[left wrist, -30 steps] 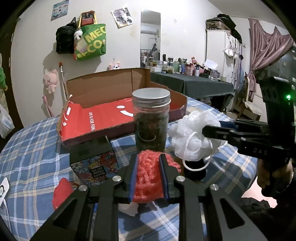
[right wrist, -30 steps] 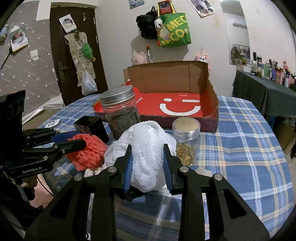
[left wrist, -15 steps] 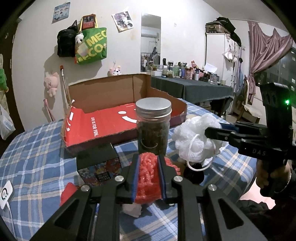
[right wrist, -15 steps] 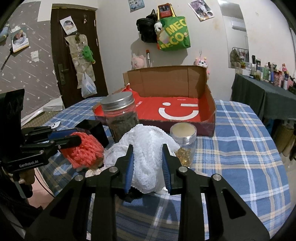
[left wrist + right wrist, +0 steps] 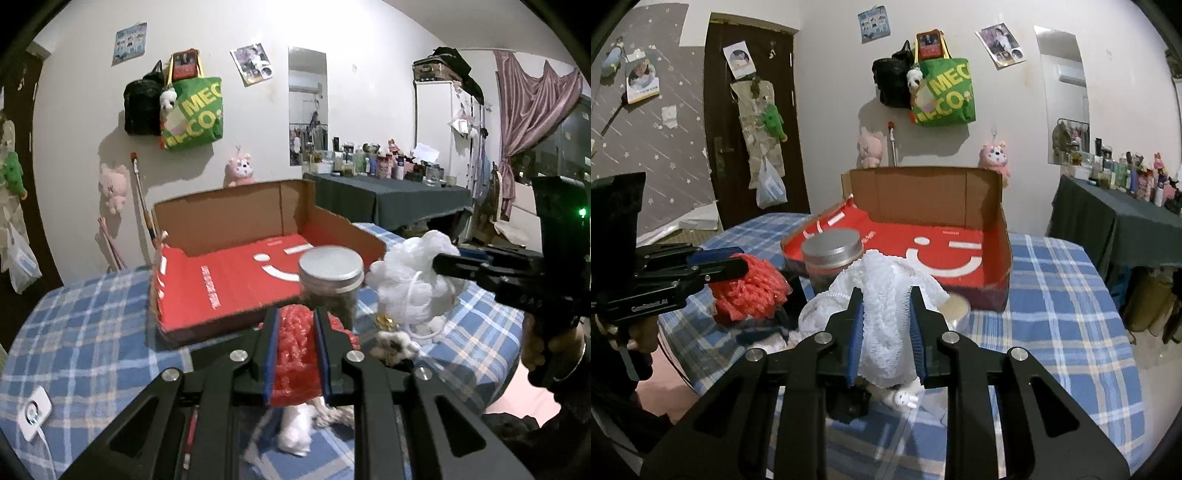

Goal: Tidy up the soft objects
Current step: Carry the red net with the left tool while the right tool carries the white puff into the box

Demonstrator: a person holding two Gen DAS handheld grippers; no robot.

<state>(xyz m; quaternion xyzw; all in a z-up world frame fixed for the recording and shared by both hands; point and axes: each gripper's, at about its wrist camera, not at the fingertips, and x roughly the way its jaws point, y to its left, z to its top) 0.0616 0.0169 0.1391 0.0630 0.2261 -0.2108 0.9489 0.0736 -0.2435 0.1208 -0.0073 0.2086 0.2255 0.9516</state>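
Step in hand: both soft items are gripped and raised off the worktop [image 5: 1052, 295], ahead of transfer to the box.

Left hand-held gripper [image 5: 295, 354]: jaws pressed in on the red mesh sponge [image 5: 295, 365], which bulges out above and below the pads. In the right wrist view the sponge hangs clear of the plaid cloth, just beside the metal-lidded glass jar [image 5: 829, 258].

Right hand-held gripper [image 5: 884, 332]: jaws closing, the pads squeezing the white mesh bath pouf [image 5: 882, 306] to a narrow waist. Its cord loop and a small charm dangle beneath.

Target, as judged: the open cardboard box [image 5: 931, 195] with red printed floor, which stands behind the jar and looks unoccupied.

Next move calls for:
- Carry each item forward and over the jar; it stands directly between both grippers and the box, and a smaller jar [image 5: 955, 306] sits low behind the pouf.
- Clear the low front wall of the box before lowering.
- Keep the hanging cord off the jar lids; a snag could tip a jar.
- Release only once each item is over the red floor.
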